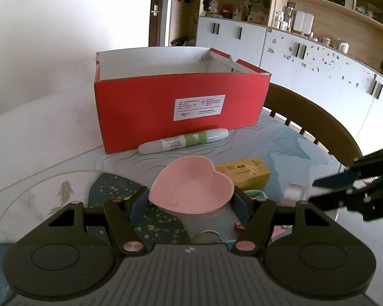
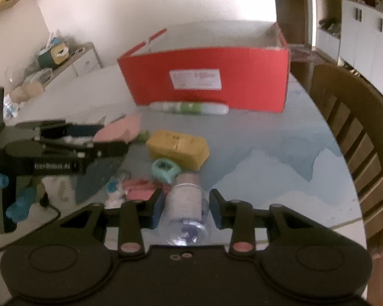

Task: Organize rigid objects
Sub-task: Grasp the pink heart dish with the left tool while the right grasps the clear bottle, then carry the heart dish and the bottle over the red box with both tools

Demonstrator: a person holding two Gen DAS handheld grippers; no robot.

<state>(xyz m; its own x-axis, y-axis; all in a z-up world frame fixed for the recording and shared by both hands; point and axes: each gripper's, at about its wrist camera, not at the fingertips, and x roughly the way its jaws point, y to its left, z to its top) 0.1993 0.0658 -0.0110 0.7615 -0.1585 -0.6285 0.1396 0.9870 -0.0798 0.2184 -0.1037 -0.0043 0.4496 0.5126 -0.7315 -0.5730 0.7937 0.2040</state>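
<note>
While the left claw (image 1: 191, 201) grips the pink heart-shaped plastic bowl (image 1: 191, 188) above the counter (image 1: 280, 142), the right claw (image 2: 187, 210) has its pads w/ a small clear plastic bottle (image 2: 186, 204) between; contact I cannot tell. Open red cardboard box (image 1: 178, 107) stands behind, white-green tube (image 1: 183, 140) just in front.

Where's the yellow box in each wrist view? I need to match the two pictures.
Left wrist: yellow box right of centre, just behind the pink heart dish.
Right wrist: yellow box centre-left, beyond the teal ring.
Shared landmark: red carton behind it.
</note>
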